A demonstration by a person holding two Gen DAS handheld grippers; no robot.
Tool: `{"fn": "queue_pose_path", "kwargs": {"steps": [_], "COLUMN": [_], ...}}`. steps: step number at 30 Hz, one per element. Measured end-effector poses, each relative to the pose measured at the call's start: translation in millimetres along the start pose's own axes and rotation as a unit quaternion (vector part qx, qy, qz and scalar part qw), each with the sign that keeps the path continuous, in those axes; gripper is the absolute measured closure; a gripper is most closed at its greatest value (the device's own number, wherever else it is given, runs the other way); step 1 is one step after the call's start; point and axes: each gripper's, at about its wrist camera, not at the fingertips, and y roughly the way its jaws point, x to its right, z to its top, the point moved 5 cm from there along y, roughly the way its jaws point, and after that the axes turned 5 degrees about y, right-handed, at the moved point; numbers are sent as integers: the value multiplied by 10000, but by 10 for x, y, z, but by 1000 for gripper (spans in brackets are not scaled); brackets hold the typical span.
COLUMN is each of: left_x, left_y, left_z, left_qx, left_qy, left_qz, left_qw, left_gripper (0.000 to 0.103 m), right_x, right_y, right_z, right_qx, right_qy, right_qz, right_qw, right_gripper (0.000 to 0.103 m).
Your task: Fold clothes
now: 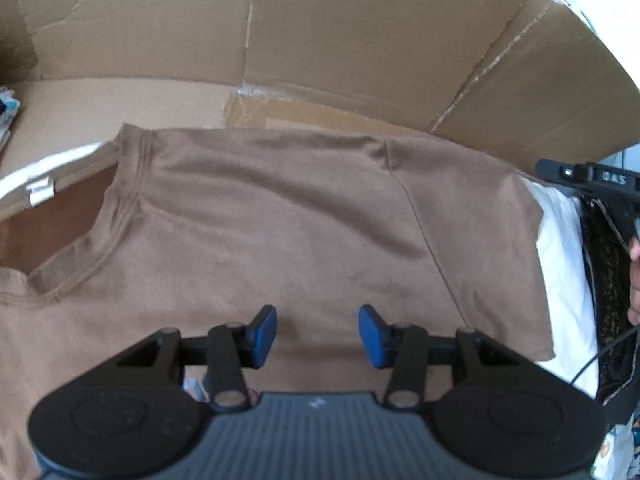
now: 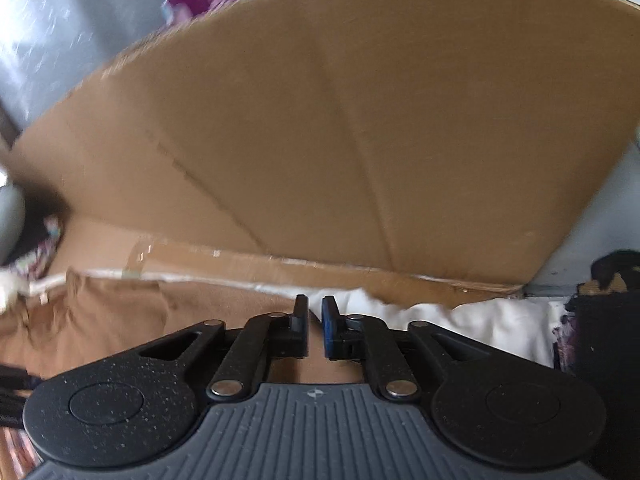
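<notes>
One brown T-shirt [image 1: 280,220], one cardboard box [image 1: 360,40], one white cloth [image 1: 564,260].

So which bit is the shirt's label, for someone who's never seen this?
Find the big cardboard box at the back. The brown T-shirt lies flat before it. Inside its neck opening sits the label, the only small white tab on brown cloth.

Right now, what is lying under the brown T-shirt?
Under the brown T-shirt, a white cloth sticks out at its sleeve side, and cardboard shows beyond the collar. How far the white cloth reaches beneath the shirt is covered.
</notes>
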Motion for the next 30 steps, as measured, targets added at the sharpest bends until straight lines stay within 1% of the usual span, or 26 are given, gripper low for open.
{"fn": "queue_pose_path", "kwargs": {"steps": [1, 2, 4, 10, 12, 15, 18, 21, 23, 24, 25, 27, 28, 30], "left_x": [-5, 1, 23, 142, 190, 269, 335, 392, 419, 430, 445, 471, 486, 508], "left_y": [-3, 12, 47, 186, 247, 310, 364, 406, 436, 456, 484, 529, 551, 596], "left_z": [10, 44, 124, 356, 411, 472, 517, 575, 618, 642, 669, 717, 741, 779], "left_qx": [34, 70, 167, 500, 556, 636, 669, 736, 751, 753, 764, 785, 796, 811], "left_qy": [8, 28, 90, 259, 285, 401, 499, 539, 516, 500, 497, 495, 489, 499], "left_qz": [21, 9, 5, -68, -117, -125, -140, -170, -180, -168, -166, -156, -139, -125], "left_qw": [10000, 10000, 9998, 9984, 9980, 9971, 9964, 9957, 9957, 9958, 9957, 9956, 9955, 9954], "left_gripper": [55, 55, 55, 55, 55, 58, 62, 68, 77, 80, 85, 86, 87, 88], "right_x": [25, 40, 63, 187, 253, 336, 360, 328, 305, 299, 295, 294, 301, 304], "right_y": [-35, -65, -108, -83, -43, 15, 93, 180, 254, 272, 283, 289, 279, 233], "right_z": [-7, -29, -92, -363, -435, -510, -532, -537, -546, -545, -541, -527, -515, -469], "right_qx": [81, 128, 158, 4, -7, 36, 106, 96, 52, 49, 53, 62, 68, 135], "right_qy": [56, 76, 102, 253, 402, 681, 893, 891, 859, 812, 753, 671, 664, 536], "right_qz": [-4, -12, -29, -163, -228, -213, -46, 51, 75, 48, 3, -39, -18, -78], "right_qw": [10000, 9999, 9998, 9995, 9989, 9974, 9959, 9960, 9963, 9967, 9971, 9977, 9978, 9984], "right_gripper": [68, 66, 66, 66, 66, 66, 66, 66, 66, 68, 78, 96, 99, 100]}}
